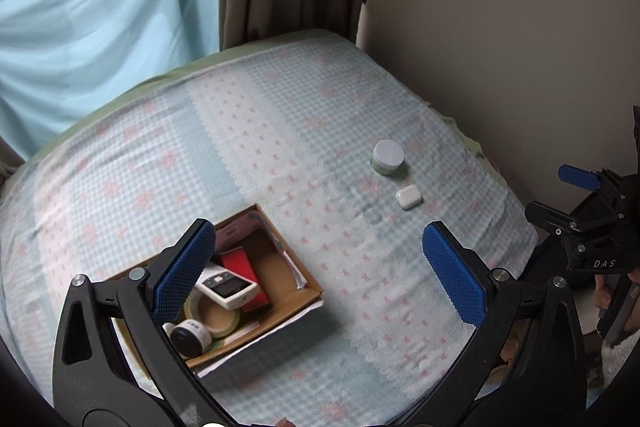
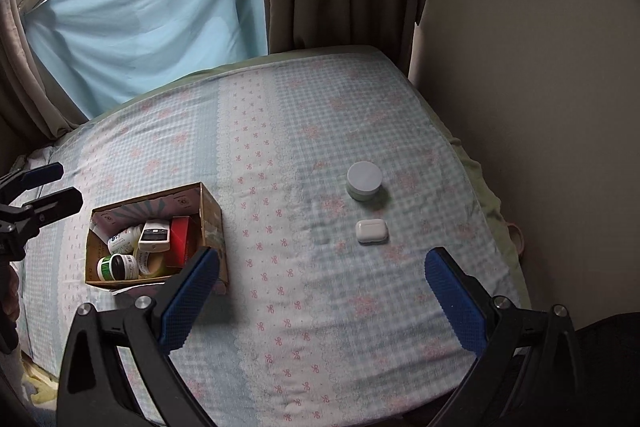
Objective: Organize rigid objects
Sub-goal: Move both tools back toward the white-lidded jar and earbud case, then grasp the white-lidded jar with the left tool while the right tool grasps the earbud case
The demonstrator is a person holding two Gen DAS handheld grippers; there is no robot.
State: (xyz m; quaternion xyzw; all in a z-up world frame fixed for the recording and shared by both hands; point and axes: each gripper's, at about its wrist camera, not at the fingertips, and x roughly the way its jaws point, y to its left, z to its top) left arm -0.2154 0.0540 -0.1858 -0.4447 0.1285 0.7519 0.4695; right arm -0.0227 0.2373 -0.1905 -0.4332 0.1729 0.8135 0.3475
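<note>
Gaping wide, both the left gripper (image 1: 320, 281) and right gripper (image 2: 322, 301) hovered empty above the bedspread (image 2: 304, 131). "DAS" marked the right gripper's body. An earbud case (image 2: 372, 231) lay just beside a round jar (image 2: 364, 182).

The only lettering that reads clearly is "DAS", in pale capitals on the black body of the right gripper (image 1: 576, 193), seen at the right edge of the left wrist view. Inside the cardboard box (image 2: 210, 211), the white bottle (image 2: 124, 239) carries a blue mark and the green-labelled jar (image 2: 116, 267) has small print, but both are probably too blurred and small to make out.
</note>
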